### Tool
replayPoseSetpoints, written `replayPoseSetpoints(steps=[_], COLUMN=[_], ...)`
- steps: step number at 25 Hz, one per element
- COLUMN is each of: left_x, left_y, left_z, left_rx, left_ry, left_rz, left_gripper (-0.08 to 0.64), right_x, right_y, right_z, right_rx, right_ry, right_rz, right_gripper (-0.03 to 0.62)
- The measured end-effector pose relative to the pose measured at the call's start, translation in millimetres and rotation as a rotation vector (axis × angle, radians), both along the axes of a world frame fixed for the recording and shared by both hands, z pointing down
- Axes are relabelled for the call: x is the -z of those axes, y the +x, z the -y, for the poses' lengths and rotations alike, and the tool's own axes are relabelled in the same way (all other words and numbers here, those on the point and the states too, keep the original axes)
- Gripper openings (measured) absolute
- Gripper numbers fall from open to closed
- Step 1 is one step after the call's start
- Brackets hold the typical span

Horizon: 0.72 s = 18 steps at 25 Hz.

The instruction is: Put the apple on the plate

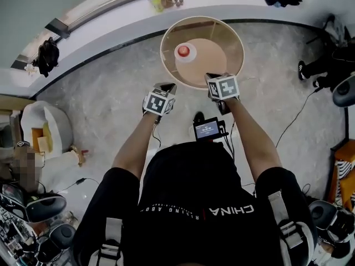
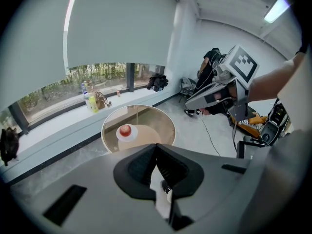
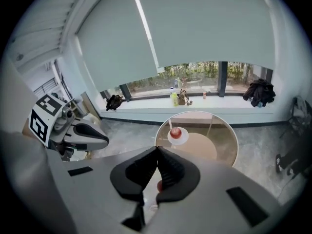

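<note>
apple (image 1: 184, 50) sits on the plate (image 1: 192, 56) near the table's (image 1: 222, 36) left edge, so the task looks done, which fits left gripper (image 2: 156, 146) and right gripper (image 3: 157, 151) held at its near edge, jaws closed on nothing.

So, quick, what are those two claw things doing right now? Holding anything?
Left gripper: closed, jaws together, holding nothing.
Right gripper: closed, jaws together, holding nothing.

Office-like room — roller blind (image 3: 195, 28), glass table (image 1: 228, 42)
</note>
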<state>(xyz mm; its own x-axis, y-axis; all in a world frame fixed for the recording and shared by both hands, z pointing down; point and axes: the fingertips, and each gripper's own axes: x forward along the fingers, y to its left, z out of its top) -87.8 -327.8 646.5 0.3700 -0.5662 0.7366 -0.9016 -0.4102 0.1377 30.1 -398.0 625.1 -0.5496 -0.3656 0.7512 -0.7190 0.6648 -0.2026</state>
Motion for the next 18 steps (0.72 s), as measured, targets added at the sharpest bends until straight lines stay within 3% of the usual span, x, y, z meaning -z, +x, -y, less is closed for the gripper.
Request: replayPoseSetpoints(steps=[6,13,18], left_x=[6,10,21], left_y=[-17,1,22], left_z=[-85,-173,-202], left_rx=[0.036,0.045,0.057], left_ry=[0.098,0.147,0.186], left_rz=[-0.029,-0.087,-0.110], left_gripper=[0.017,0.017,0.017], right_x=[16,18,21], right_y=[-27,-12,8], right_z=[-95,-204,-235], right_rx=[0.078,0.053,0.060], right_ry=[0.186,0.178,0.193], right_rz=[-0.095,-0.115,-0.124], right_gripper=[0.029,0.028,0.028])
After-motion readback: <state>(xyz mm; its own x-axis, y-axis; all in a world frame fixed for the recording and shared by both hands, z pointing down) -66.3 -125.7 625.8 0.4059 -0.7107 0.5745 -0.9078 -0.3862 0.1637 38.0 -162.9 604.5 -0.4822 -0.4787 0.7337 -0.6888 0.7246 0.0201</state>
